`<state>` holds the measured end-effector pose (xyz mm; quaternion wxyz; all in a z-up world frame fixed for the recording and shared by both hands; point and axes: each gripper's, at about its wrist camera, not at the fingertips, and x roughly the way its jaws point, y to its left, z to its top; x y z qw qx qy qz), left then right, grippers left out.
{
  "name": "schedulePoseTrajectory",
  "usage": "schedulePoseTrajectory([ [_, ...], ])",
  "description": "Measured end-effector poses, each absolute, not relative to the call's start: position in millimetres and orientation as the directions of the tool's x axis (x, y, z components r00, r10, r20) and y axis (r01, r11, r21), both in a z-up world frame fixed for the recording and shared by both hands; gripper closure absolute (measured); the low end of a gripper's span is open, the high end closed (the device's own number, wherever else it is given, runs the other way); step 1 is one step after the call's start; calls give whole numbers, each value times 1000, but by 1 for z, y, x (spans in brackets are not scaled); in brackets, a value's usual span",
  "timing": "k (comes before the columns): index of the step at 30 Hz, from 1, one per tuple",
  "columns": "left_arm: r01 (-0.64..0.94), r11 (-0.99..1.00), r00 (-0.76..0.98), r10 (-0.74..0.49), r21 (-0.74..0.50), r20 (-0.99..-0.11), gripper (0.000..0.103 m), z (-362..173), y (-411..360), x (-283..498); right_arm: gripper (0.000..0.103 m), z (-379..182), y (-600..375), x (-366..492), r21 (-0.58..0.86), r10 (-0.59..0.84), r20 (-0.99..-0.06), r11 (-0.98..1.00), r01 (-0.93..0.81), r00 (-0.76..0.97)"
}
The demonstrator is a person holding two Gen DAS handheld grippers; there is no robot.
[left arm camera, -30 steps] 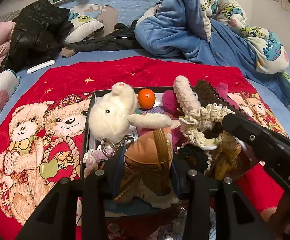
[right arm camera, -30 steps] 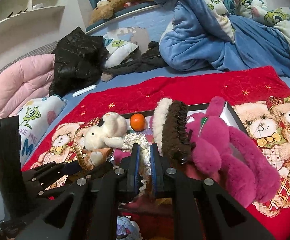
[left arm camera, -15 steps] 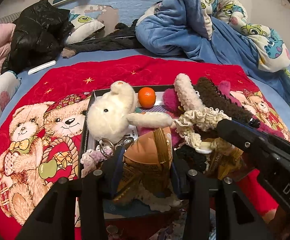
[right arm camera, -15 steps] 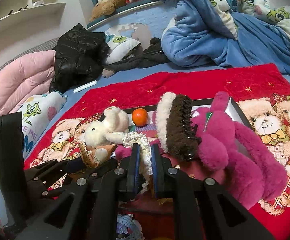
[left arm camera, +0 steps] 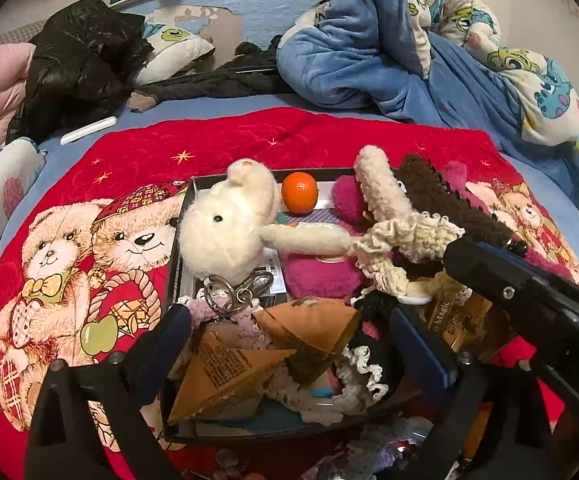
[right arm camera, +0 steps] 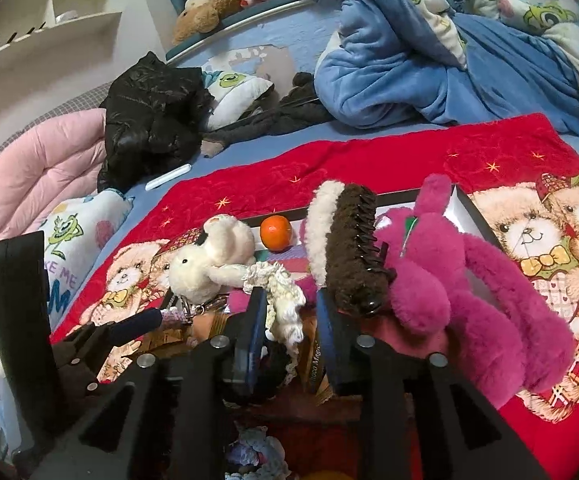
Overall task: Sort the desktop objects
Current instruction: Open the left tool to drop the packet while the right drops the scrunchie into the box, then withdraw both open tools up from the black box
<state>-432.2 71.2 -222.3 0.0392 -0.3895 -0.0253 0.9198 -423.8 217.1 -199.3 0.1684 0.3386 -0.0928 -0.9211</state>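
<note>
Both my claws have just been opening: my left gripper (left arm camera: 289, 332) now gapes wide, and the tan triangular paper packets (left arm camera: 249, 356) it pinched lie loose in the black rectangular tray (left arm camera: 177, 256). My right gripper (right arm camera: 291, 312) has parted slightly, the cream crocheted lace scrunchie (right arm camera: 283, 292) hanging slack between its pads. Beyond sit the cream plush bunny keychain (left arm camera: 225, 232) and small orange tangerine (left arm camera: 299, 198). Two drops done, I reckon.

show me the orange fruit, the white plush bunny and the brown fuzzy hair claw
orange fruit (left arm camera: 299, 198), left wrist view, middle of its peel
white plush bunny (left arm camera: 225, 236), left wrist view, on its face
brown fuzzy hair claw (right arm camera: 349, 248), right wrist view, its fuzzy back
</note>
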Motion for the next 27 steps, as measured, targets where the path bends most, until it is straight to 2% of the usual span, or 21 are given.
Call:
schedulePoseTrajectory([
  [2,-57,-995,-692,96,-78,-716,0,-222,73,-431,74,-199,217,-423,281,-371,-594,-927,248,-714],
  [4,-56,-996,-692,94,-76,-716,0,-222,74,-433,67,-198,216,-424,283,-376,-593,-925,252,-712],
  [9,-59,-995,-692,98,-79,-715,0,-222,73,-432,59,-199,214,-424,287,-382,-593,-923,258,-709],
  [11,-56,-995,-698,100,-86,-709,0,-220,72,-432,52,-198,214,-424,291,-385,-592,-921,257,-709],
  [16,-46,-995,-720,96,-91,-688,0,-212,69,-429,14,-193,214,-421,290,-381,-581,-922,255,-719],
  [22,-45,-994,-739,102,-102,-666,0,-199,63,-426,2,-189,218,-422,271,-347,-593,-936,226,-726],
  [27,-62,-995,-746,100,-81,-659,0,-190,65,-422,0,-182,220,-419,261,-335,-592,-940,219,-733],
])
